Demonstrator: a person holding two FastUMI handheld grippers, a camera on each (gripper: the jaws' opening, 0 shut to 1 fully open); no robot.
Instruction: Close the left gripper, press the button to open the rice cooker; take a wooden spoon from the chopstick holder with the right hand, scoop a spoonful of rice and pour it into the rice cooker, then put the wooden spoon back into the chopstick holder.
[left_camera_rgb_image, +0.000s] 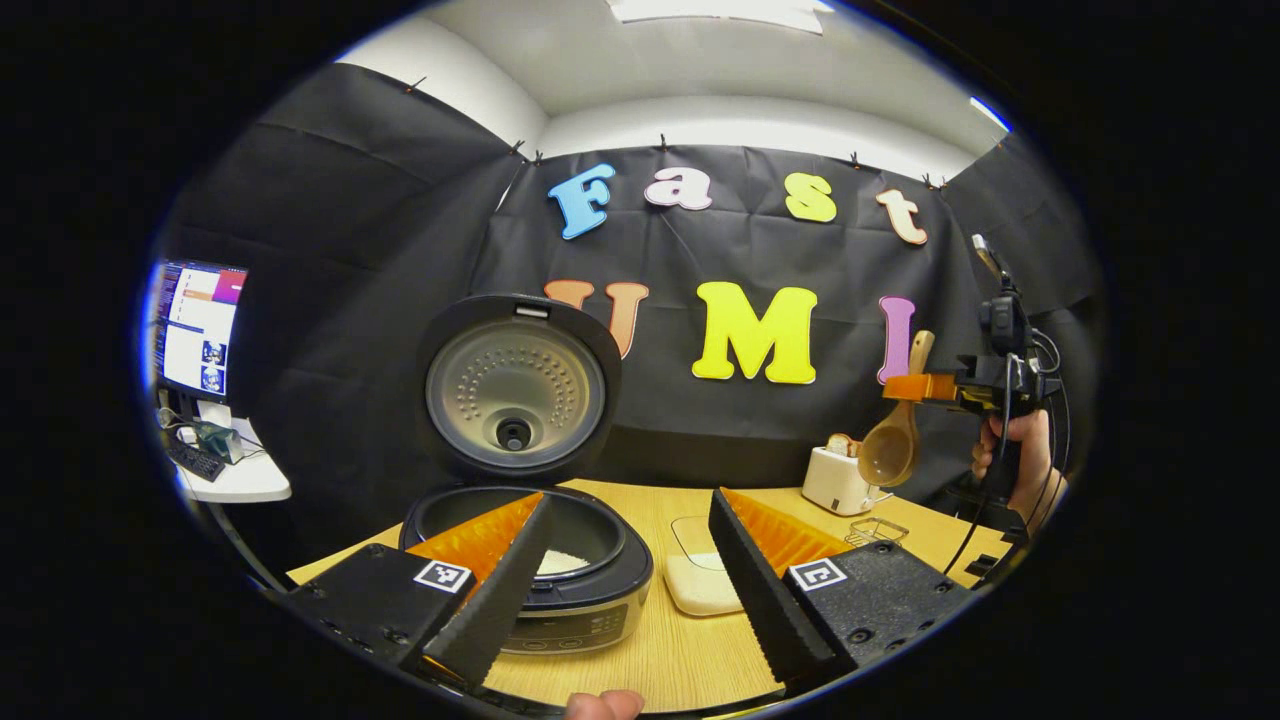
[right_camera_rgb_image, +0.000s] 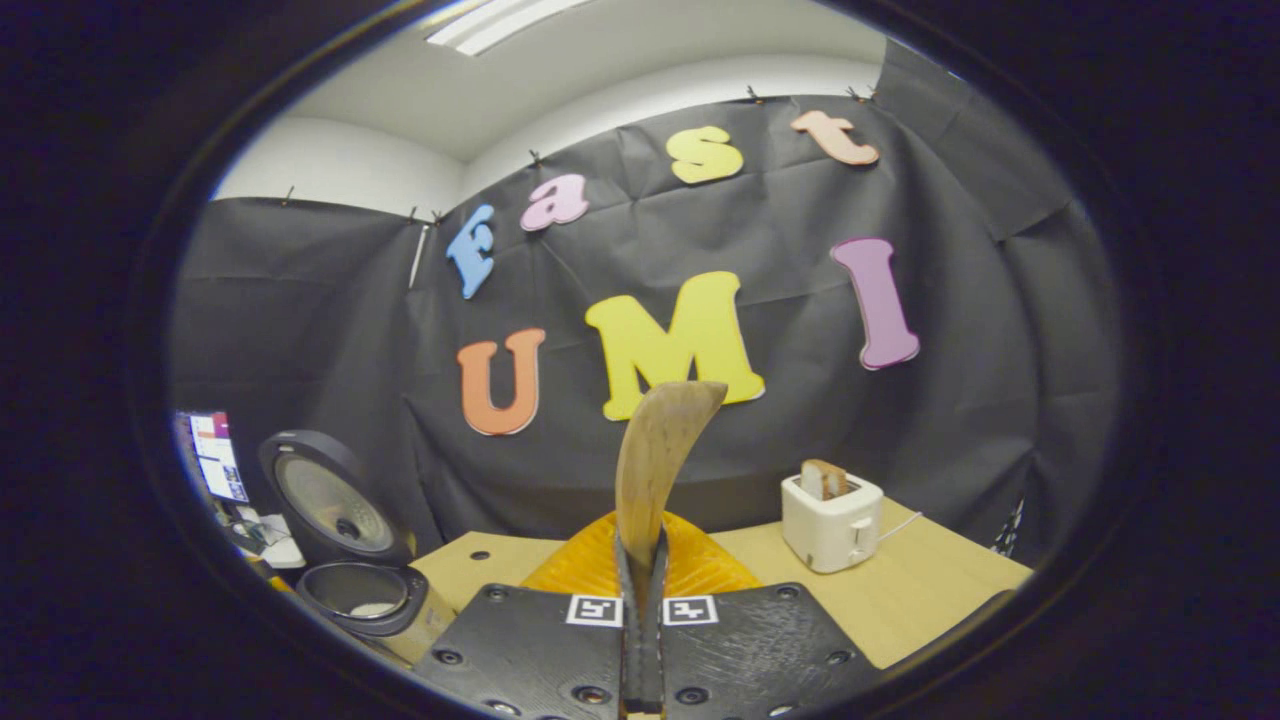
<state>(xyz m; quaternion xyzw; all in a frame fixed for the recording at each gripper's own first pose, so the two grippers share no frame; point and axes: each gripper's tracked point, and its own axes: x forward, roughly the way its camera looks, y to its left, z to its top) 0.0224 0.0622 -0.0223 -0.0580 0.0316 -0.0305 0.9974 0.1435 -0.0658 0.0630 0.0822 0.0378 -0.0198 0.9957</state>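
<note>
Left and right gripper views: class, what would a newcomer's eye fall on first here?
Probably the rice cooker at the table's left, its lid standing wide open, a little rice in the pot. Next, the wooden spoon held in the air at right, pinched by the right gripper above the white toaster. The left gripper hovers open before the cooker.

We see each gripper (left_camera_rgb_image: 625, 590) built on black screw-studded finger blocks bearing small square black-and-white markers, ridged inner faces, and the far right gripper (left_camera_rgb_image: 925, 388) trailing what look like thin black cables.
</note>
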